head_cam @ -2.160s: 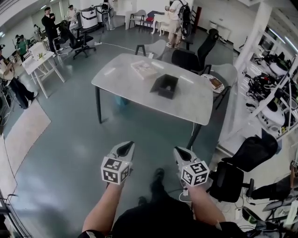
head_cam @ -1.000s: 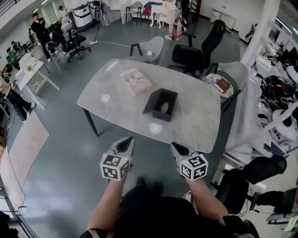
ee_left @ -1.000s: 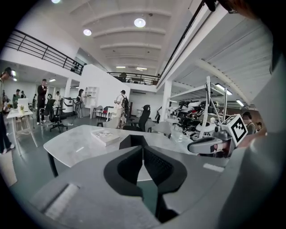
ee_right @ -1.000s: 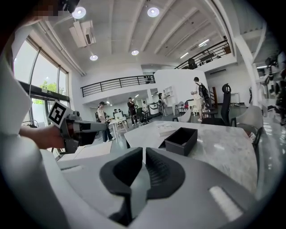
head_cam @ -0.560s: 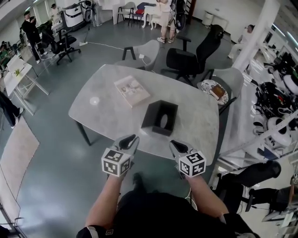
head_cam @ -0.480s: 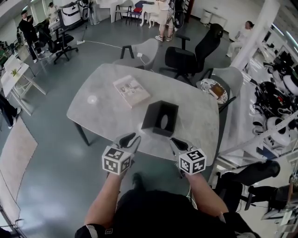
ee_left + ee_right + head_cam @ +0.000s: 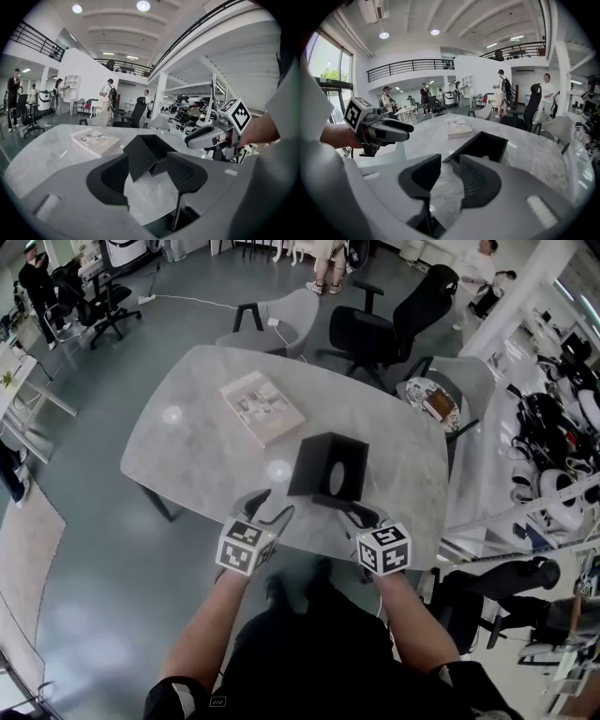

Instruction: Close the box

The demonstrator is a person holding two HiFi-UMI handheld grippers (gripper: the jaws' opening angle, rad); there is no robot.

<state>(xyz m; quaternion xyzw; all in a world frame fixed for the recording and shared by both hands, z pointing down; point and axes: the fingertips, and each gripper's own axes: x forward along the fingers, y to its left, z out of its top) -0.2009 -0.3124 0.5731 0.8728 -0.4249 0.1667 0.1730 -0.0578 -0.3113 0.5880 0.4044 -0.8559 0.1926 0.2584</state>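
Marble table; box opening upward; left tool, right tool just spread, empty.

Bare surface lies open left of the black box; a book (lying flat) blocks the far-left approach, chairs crowd the far edge.

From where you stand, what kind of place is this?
Probably an open-plan robotics lab or workshop: a black swivel office chair beside a pale grey stone-look table, racks of black-and-white machine parts, and a railed upper gallery.
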